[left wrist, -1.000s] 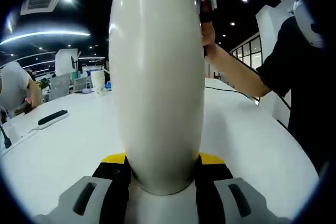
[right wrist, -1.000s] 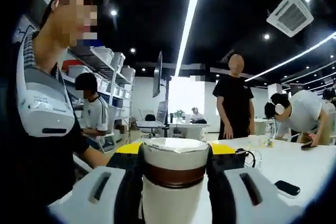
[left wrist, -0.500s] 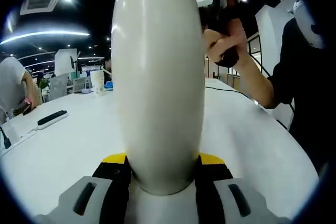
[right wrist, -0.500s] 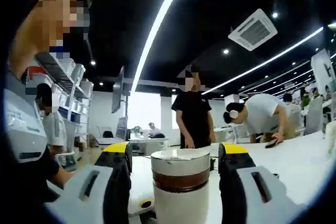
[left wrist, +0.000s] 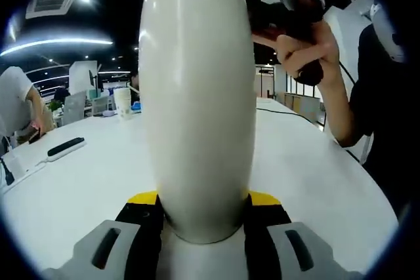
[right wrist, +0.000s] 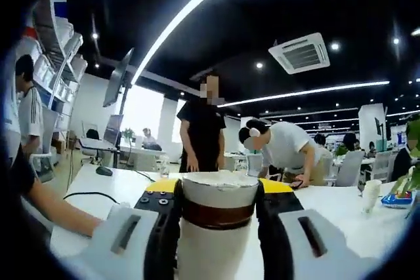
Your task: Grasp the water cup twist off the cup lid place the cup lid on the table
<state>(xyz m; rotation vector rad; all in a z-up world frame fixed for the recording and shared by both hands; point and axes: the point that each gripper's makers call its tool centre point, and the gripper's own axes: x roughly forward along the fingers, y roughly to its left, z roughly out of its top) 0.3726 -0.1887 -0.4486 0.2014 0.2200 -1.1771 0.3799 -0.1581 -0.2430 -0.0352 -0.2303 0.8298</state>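
Gripping the smooth, glossy, egg-shaped white water cup [left wrist: 197, 96] at its rounded end, the left gripper [left wrist: 200, 204] has its yellow-tipped jaws clamped on both sides above the white counter [left wrist: 79, 188]. The right gripper [right wrist: 213, 191] is clamped on the cup lid [right wrist: 218, 211], a matte white cylinder with a brown band, held above the counter. Broad bare counter spreads either side of the cup; a dark remote [left wrist: 65, 147] lies well apart, left.

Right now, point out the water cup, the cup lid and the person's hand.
water cup [left wrist: 197, 103]: left gripper view, middle of its white body.
cup lid [right wrist: 218, 195]: right gripper view, white wall above the brown band.
person's hand [left wrist: 305, 47]: left gripper view, its knuckles.
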